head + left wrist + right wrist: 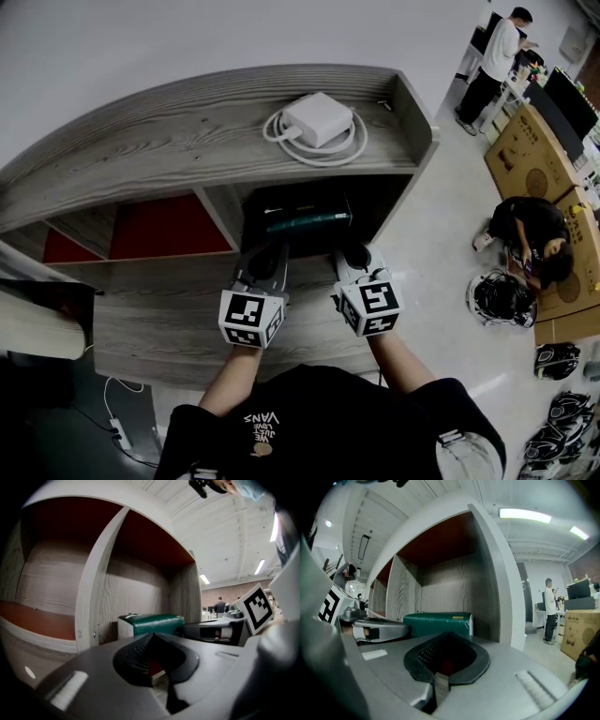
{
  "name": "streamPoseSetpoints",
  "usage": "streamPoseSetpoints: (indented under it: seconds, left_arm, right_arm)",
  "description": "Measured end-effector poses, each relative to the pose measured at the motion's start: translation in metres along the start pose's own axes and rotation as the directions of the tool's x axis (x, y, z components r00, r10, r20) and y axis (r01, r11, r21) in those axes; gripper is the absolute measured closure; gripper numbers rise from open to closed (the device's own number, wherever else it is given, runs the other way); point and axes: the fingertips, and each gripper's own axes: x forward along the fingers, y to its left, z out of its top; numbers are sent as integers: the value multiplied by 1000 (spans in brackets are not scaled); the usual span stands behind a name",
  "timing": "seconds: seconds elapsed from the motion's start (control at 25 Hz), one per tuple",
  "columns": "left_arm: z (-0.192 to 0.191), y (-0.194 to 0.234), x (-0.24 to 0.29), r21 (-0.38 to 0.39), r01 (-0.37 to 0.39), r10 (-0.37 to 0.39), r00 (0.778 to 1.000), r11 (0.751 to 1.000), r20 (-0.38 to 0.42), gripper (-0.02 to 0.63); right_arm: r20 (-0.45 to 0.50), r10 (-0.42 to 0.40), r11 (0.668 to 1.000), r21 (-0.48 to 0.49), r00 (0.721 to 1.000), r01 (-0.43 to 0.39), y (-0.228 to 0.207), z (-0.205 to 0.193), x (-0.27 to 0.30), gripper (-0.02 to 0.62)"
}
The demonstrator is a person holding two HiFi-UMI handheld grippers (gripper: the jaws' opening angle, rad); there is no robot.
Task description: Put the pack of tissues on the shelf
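Head view: a grey wood-grain shelf unit point(141, 141) seen from above, with the pack of tissues point(307, 221) lying flat on the floor of its right-hand compartment, long side across the opening. The left gripper point(265, 267) and the right gripper point(356, 258) hang side by side just outside that opening, over the lower board that juts forward, both clear of the pack. Each gripper's jaws are pressed together with nothing between them, as the left and right gripper views show directly. In the left gripper view the pack's white end lies close to the upright divider point(93, 597); in the right gripper view its other end stops near the outer side wall point(501, 597), with a narrow strip of board showing between them. Above the green wrapper the compartment stands open up to its red-brown ceiling, and the back panel shows behind it. Left of the divider lies a wider bay with a red back panel point(164, 225). On the top board rests a white power adapter point(317, 119) ringed by its coiled cable, well back from the front edge. Right of the unit the pale floor runs open towards cardboard boxes point(530, 150), a crouching person point(534, 234) and a standing person point(502, 56).
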Motion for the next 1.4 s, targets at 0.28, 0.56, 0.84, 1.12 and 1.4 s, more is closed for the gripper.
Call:
streamPoseSetpoints:
  seconds: [0.28, 0.56, 0.84, 1.12, 1.4]
  left_arm:
    - [3, -8, -10, 12, 20, -20, 1000, 1000, 3, 554]
    - [6, -18, -28, 14, 54, -55, 998, 998, 18, 554]
    - [4, -22, -47, 7, 83, -83, 996, 997, 28, 554]
    - [5, -21, -65, 13, 120, -120, 992, 993, 48, 554]
    - [1, -26, -82, 16, 182, -182, 983, 983, 36, 554]
  right_arm:
    - [15, -11, 1000, 25, 1000, 11, 6, 7, -15, 591]
    - [35, -34, 999, 30, 999, 33, 14, 7, -38, 591]
    - [42, -63, 997, 48, 997, 61, 25, 2, -57, 591]
    - [45, -104, 993, 65, 994, 101, 39, -3, -73, 591]
    - [37, -165, 985, 62, 986, 162, 53, -8, -93, 592]
